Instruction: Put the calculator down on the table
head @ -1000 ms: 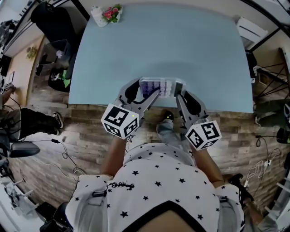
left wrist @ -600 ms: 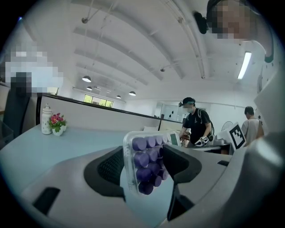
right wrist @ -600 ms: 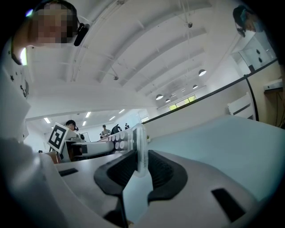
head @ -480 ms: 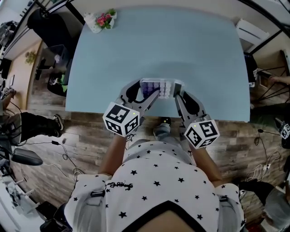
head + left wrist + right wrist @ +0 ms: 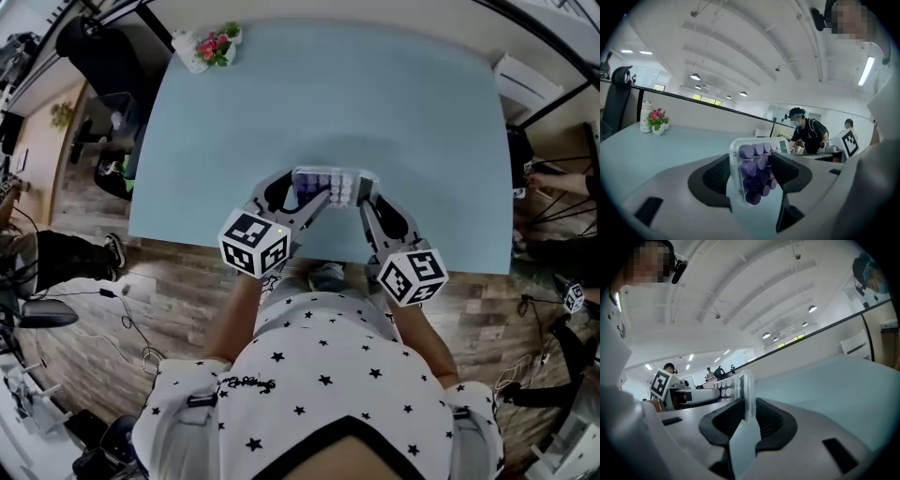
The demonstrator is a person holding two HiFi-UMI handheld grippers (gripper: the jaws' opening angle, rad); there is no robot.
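The table (image 5: 403,122) fills more of the head view than it did a second ago. Its near edge now sits closer to your body, and the flower pot (image 5: 211,45) at the far left corner stays put. So you have carried both hands in over the tabletop. The calculator (image 5: 330,184), which hung close to the near edge, now hangs further in, with table surface under all of it. That makes a set-down here look safe, but I judge it not yet done, since no view shows the calculator resting on the table.

Your left gripper (image 5: 312,197) has its jaws closed on the purple-keyed end of the calculator (image 5: 754,173). Your right gripper (image 5: 367,199) has its jaws clamped on the opposite end, where the casing (image 5: 743,390) shows nearly edge-on between the pads.

The calculator's long axis runs left to right between the two grippers, roughly parallel to the table's near edge. The head view shows its keyed face from above, so that face is turned up rather than down. Its exact tilt I cannot tell. The display lies toward the right gripper.
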